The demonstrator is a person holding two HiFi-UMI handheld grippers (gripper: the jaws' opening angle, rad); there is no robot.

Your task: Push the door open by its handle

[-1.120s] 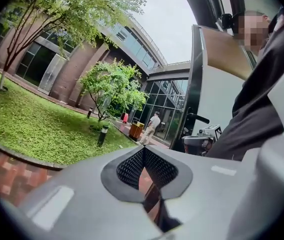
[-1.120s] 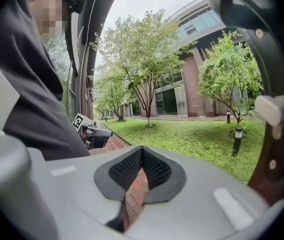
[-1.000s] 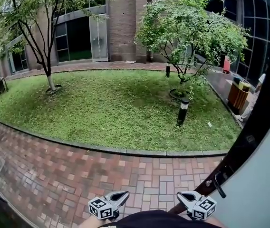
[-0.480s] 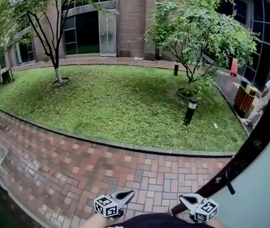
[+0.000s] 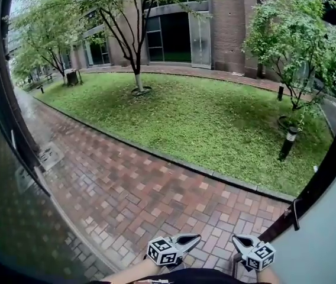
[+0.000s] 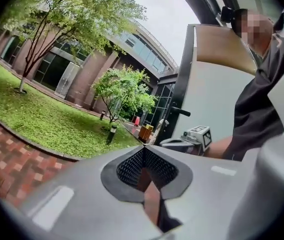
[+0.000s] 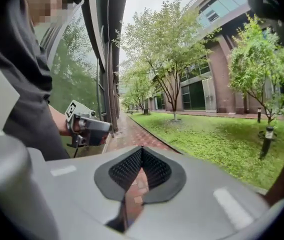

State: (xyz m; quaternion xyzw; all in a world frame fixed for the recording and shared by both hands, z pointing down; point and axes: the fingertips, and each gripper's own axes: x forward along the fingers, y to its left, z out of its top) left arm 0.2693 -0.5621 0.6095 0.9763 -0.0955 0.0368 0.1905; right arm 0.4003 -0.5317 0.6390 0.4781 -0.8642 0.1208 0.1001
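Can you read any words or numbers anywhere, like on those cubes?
No words or numbers can be read anywhere.
The left cube on the left gripper: black-and-white squares, no letters.
The right cube on the right gripper: the same.
The bin: too small to tell.

The head view looks down at brick paving [image 5: 126, 200]; both gripper views share the lawn [image 6: 42, 119].

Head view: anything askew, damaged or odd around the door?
Nothing stands out. The pale grey door stands open at the right, its dark lever handle intact. The red brick paving looks even, with nothing spilled on it. The left gripper and right gripper are shut and empty, touching nothing.
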